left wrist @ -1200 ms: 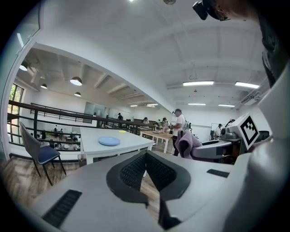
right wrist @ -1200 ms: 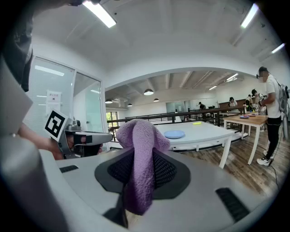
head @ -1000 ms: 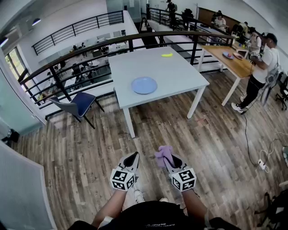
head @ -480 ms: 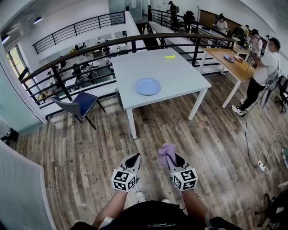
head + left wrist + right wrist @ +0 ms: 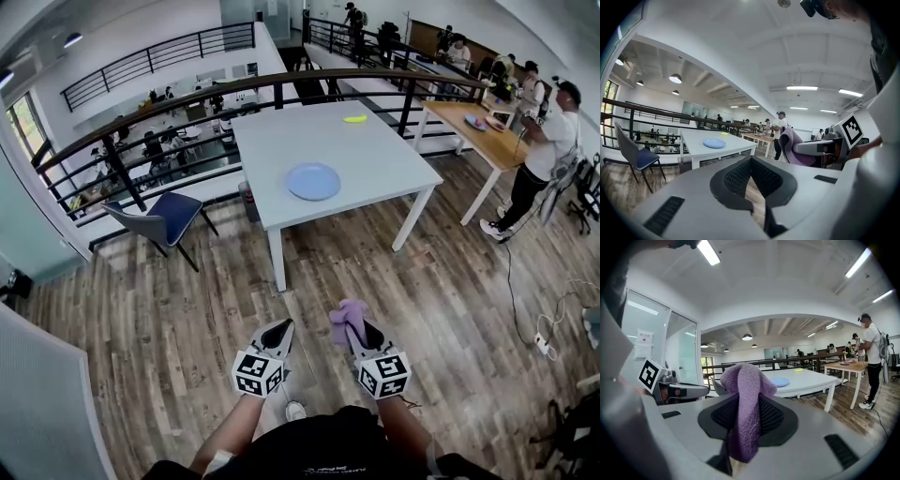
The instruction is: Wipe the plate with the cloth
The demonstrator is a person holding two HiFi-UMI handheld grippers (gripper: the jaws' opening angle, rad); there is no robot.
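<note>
A pale blue plate (image 5: 313, 181) lies near the front edge of a white table (image 5: 375, 155), some way ahead of me across the wooden floor. Both grippers are held low in front of my body, far from the table. My right gripper (image 5: 356, 330) is shut on a purple cloth (image 5: 345, 315), which bunches up above the jaws and hangs down between them. In the right gripper view the cloth (image 5: 744, 380) fills the jaws of my right gripper (image 5: 743, 404), with the plate (image 5: 778, 381) beyond. My left gripper (image 5: 278, 331) is shut and holds nothing. The left gripper view looks past my left gripper (image 5: 751, 163) to the plate (image 5: 714, 143).
A small yellow object (image 5: 353, 118) lies at the table's far side. A blue chair (image 5: 169, 216) stands left of the table by a black railing (image 5: 187, 103). A person (image 5: 544, 150) stands at a wooden table (image 5: 483, 122) on the right. A cable and power strip (image 5: 542, 343) lie on the floor.
The table and plate have shifted slightly right and nearer in the head view as I walk. Both grippers keep the same pose, the cloth still held.
</note>
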